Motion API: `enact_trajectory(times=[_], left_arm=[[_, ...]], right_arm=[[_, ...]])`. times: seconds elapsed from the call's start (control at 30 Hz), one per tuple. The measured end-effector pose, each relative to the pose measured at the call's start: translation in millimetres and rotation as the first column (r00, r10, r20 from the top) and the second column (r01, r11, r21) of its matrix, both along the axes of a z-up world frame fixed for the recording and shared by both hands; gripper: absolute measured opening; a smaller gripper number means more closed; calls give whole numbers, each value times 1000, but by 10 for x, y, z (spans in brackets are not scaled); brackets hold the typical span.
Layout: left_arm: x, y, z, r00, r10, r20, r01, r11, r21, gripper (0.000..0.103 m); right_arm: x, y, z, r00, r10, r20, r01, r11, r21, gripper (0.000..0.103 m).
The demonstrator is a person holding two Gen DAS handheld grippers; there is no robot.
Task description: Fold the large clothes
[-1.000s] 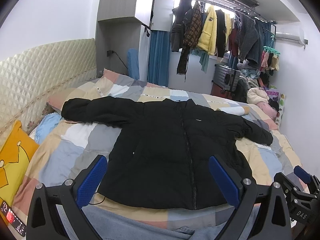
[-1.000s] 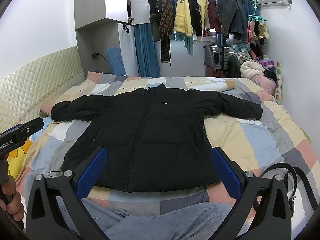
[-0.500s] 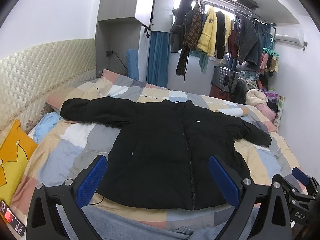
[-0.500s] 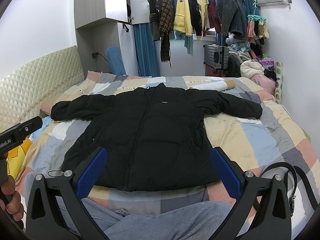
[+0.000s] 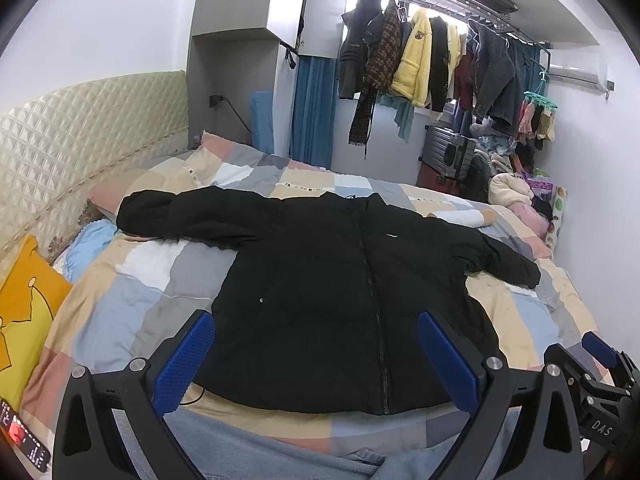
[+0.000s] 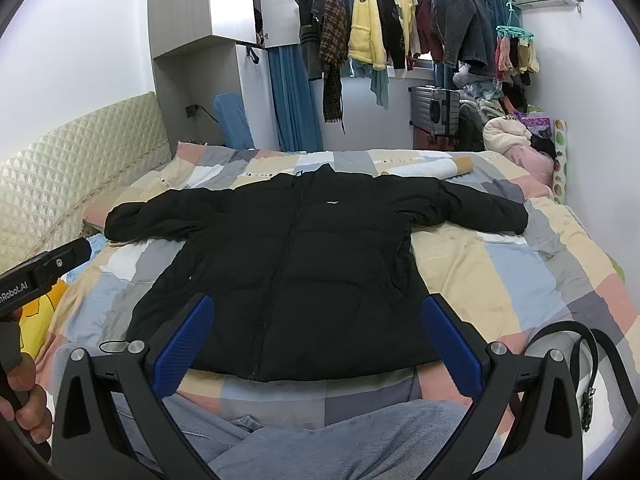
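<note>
Centre frame, the black puffer jacket point(image 6: 304, 264) lies zipped and flat on the patchwork bed point(image 6: 500, 280), both sleeves outstretched; no fold is made, so all the folding is left. At bottom frame my left gripper point(image 5: 316, 354) and right gripper point(image 6: 316, 336) gape wide, holding and touching nothing.

Jacket point(image 6: 280, 264) hem ctr hidden behind knee point(image 6: 352, 440) — chest logo unreadable.
</note>
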State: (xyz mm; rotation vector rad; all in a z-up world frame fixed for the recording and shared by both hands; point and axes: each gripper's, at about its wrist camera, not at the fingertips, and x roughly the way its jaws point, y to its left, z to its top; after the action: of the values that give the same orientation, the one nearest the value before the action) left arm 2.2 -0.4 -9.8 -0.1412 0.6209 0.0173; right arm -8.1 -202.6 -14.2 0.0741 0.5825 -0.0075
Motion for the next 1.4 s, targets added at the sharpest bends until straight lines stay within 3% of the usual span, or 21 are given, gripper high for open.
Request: enact_trajectory(times=[0.57,0.83,1.13,1.4], left_arm=[[60,2,159,1000,-18,-18,17,999,-30,103],[143,-72,149,999,-35,-5,35,999,8,103],[447,-77,129,998,-59,-22,59,998,2,103],[1080,42,190,995,-85,60,87,995,-43,103]], right_arm=[[77,-47,120,999,1,-42,-1,1000,1,103],[105,-69,178,1000,-7,-16,8,1000,2,103],[235,-103,238,1000,-10,6,10,1000,20,103],[524,-346,433,991,-67,113,67,998,-1,103]])
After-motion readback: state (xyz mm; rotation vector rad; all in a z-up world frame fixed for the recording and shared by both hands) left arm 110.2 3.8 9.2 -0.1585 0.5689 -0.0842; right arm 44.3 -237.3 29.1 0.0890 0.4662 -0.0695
